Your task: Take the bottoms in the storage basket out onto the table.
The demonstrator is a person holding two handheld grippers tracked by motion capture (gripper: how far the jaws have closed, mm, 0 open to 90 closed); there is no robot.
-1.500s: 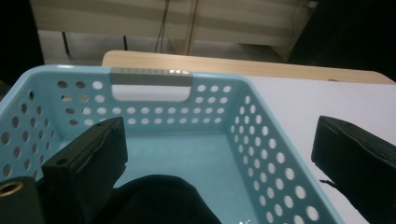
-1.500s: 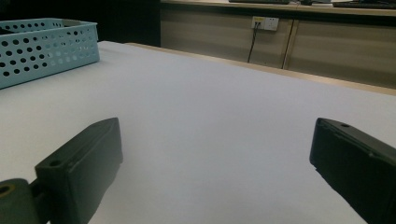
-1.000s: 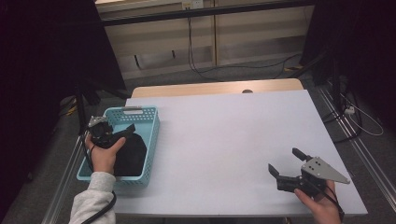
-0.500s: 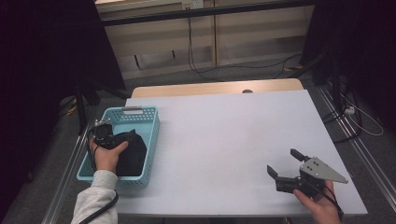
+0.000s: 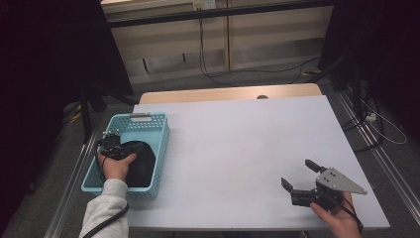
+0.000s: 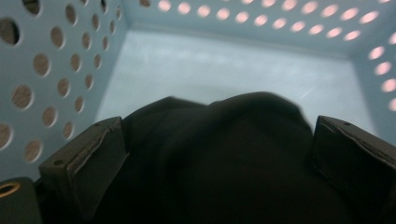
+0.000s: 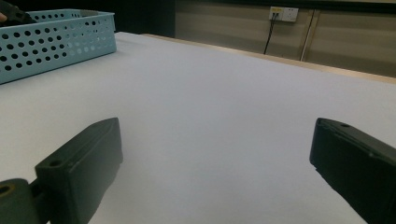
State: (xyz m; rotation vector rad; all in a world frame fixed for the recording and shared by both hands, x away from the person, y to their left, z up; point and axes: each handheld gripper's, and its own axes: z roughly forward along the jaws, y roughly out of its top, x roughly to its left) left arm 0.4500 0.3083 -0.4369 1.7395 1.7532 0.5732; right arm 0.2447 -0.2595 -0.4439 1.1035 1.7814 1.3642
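A light blue perforated basket (image 5: 163, 144) stands at the left edge of the white table (image 5: 237, 134). A crumpled black cloth (image 5: 142, 162) lies inside it. My left gripper (image 5: 120, 151) is down in the basket, pressed onto the cloth. In the left gripper view its jaws stand wide apart, the left gripper (image 6: 215, 140) is open, and the black cloth (image 6: 224, 163) bulges up between the jaws in front of the basket floor (image 6: 224, 65). My right gripper (image 5: 297, 173) hovers open near the table's front right corner, holding nothing. In its own view the right gripper (image 7: 217, 140) points across the table towards the basket (image 7: 56, 37).
A wooden table edge (image 5: 223, 93) runs behind the white top. Cables (image 5: 213, 74) lie on the floor beyond it, and metal rails (image 5: 381, 158) flank the table. The white table surface (image 7: 210, 84) stretches between the two grippers.
My left gripper has tipped down and shifted slightly left into the basket, onto the black cloth. The right gripper has hardly moved.
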